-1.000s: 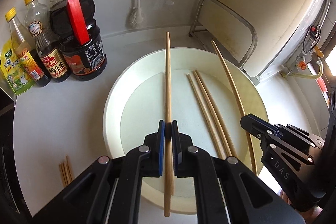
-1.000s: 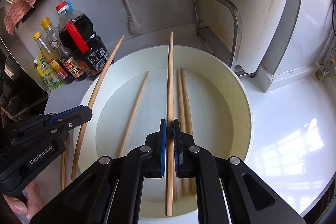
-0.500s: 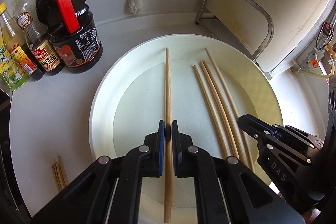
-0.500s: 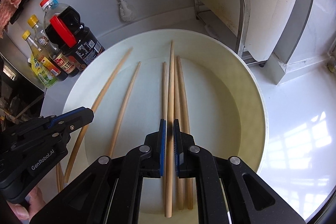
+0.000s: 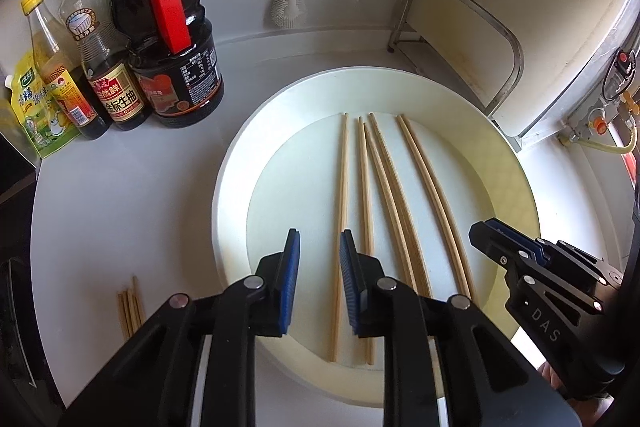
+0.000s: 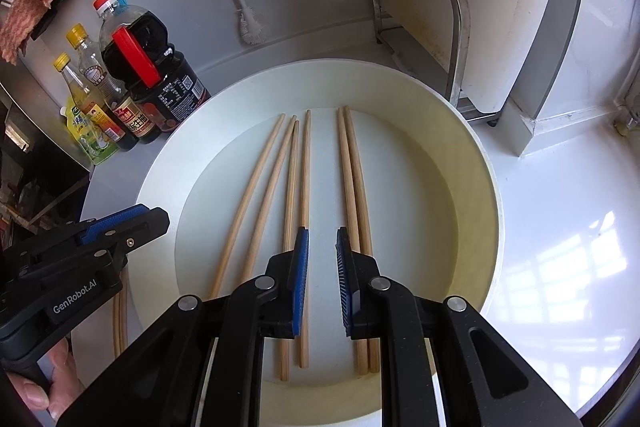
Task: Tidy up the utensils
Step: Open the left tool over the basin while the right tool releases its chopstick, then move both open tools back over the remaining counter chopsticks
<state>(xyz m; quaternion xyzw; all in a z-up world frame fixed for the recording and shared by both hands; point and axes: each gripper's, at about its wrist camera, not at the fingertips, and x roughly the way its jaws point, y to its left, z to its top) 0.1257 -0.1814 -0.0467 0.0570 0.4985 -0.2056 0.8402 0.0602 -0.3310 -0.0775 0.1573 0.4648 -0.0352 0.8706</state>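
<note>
I have just let go on both sides: the left gripper (image 5: 319,277) and right gripper (image 6: 322,277) now stand wide, empty. Six chopsticks (image 6: 304,227) lie in the plate (image 6: 476,187) beneath my fingers; more wait leftward outside it.

The left claw (image 5: 319,277) gapes wide, gripping nothing. The right claw (image 6: 322,277) is spread apart too, likewise unladen.
</note>
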